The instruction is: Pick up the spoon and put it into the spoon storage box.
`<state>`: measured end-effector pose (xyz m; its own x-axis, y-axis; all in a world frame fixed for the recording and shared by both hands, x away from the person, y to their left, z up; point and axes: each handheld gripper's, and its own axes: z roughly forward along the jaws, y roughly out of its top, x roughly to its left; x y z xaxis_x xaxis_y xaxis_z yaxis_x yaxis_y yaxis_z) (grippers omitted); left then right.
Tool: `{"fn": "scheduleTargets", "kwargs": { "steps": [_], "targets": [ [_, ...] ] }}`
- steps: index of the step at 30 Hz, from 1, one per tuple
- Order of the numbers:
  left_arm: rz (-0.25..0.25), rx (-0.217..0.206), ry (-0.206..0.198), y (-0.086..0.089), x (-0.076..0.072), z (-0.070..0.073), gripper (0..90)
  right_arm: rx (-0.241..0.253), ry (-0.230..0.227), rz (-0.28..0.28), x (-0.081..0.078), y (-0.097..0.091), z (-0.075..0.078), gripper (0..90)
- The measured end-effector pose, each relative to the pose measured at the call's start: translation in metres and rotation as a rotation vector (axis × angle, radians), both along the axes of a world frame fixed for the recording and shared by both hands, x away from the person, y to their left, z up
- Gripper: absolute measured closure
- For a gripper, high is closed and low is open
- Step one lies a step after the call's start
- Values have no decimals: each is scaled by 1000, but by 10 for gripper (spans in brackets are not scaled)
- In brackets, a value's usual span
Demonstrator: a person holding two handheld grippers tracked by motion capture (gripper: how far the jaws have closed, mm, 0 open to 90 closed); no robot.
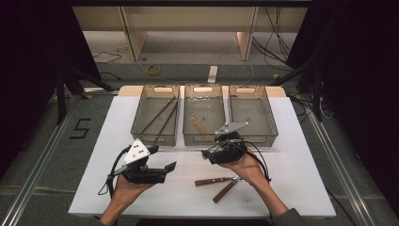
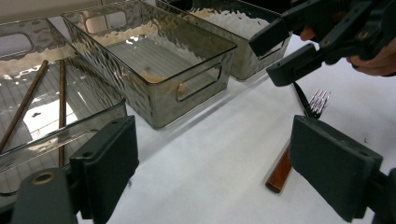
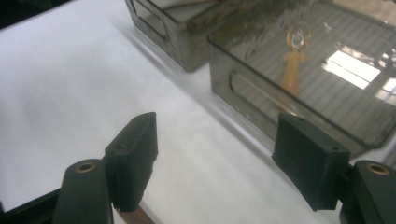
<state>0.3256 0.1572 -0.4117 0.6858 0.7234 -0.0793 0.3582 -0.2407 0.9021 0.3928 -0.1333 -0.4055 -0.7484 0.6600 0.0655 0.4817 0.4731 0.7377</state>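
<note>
Nearest the lens at the bottom of the high view: two forearms rising from the lower edge, each hand holding a gripper. Left gripper (image 1: 172, 165) at lower left of centre, jaws spread wide and pointing right, nothing between them; in its own view black pads (image 2: 108, 158) stand far apart over bare white surface. Right gripper (image 1: 206, 155) just right of centre, pointing left toward the trays, jaws parted wide with nothing clamped; in its own view pads (image 3: 134, 154) frame empty tabletop.

Beneath everything, white table (image 1: 117, 141) filling the middle of the frame, dark floor around it. At the far edge of the table, three clear ribbed trays in a row: left tray (image 1: 136, 120) with two long brown chopsticks (image 1: 160, 115) lying diagonally; middle tray (image 1: 188, 136) holding a wooden-handled spoon (image 1: 199, 125), also seen through the tray wall in the right gripper view (image 3: 293, 65); right tray (image 1: 269, 117) just beyond the right hand.

Lower centre, under the right hand: two wooden-handled pieces of cutlery on the table, one handle (image 1: 214, 181) lying nearly level, the other (image 1: 225, 191) slanting down-left, both near each other. In the left gripper view, a fork (image 2: 317, 101) with tines up-frame, handle running down toward the right pad, lying flat, apart from the middle tray.
</note>
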Motion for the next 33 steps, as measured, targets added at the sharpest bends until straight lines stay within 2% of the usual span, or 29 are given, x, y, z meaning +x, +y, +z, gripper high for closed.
{"fn": "scheduleTargets", "kwargs": {
  "steps": [5, 10, 20, 25, 28, 33],
  "targets": [
    [-1, 2, -1, 1, 0, 0, 154, -15, 21, -25, -4, -5, -14, 311],
    [-2, 4, -5, 1, 0, 1, 154, -30, 36, -23, -7, -7, -23, 331],
    [0, 2, -7, 0, -1, 1, 154, -69, 59, 22, -13, 0, -34, 411],
    [7, -4, 0, 1, 1, 1, 154, -69, 76, 41, -15, 0, -39, 499],
    [3, 8, -1, 0, 1, 1, 154, -78, 65, 62, -17, 3, -43, 606],
    [1, 5, 0, -2, 1, 0, 154, -101, 65, 90, -20, 7, -46, 677]
  ]
}}
